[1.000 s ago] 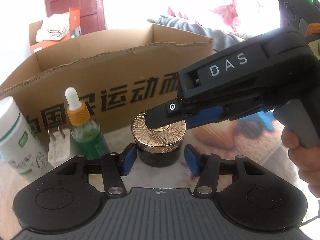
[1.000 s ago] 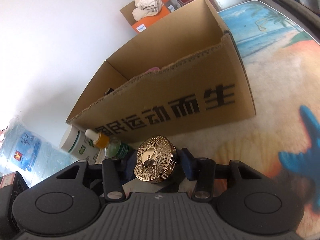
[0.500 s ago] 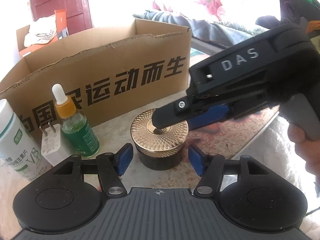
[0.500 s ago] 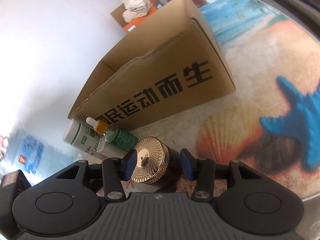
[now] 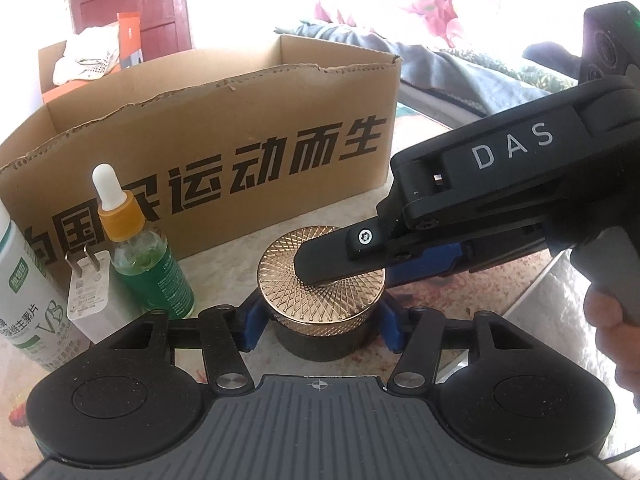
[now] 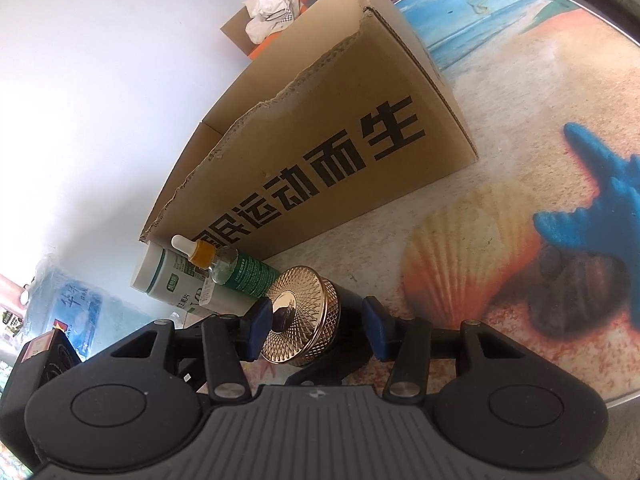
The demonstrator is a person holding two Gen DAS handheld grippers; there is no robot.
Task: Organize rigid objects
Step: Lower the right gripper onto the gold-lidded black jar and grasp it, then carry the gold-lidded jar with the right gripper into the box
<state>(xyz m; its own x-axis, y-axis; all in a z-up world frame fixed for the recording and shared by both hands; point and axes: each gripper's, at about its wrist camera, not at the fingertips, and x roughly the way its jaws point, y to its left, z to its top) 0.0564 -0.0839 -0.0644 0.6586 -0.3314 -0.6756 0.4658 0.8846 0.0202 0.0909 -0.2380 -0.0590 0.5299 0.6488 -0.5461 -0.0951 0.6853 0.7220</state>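
Tongs, left (image 5: pixel 318 326) and right (image 6: pixel 316 328), gape around round black jar (image 5: pixel 324 342) with knurled gold lid (image 5: pixel 280 280).

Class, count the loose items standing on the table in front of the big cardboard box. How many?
4: white bottle far left, white plug beside it, green dropper bottle next, gold-lidded jar rightmost, between both tools. The box may hide others.

The left gripper (image 5: pixel 320 330) sat low and level, its blue-padded fingers (image 5: pixel 252 326) spread apart. The right gripper (image 6: pixel 316 330) reached in from the right, tilted, fingers (image 6: pixel 374 326) likewise parted, gripped by a hand (image 5: pixel 612 344).
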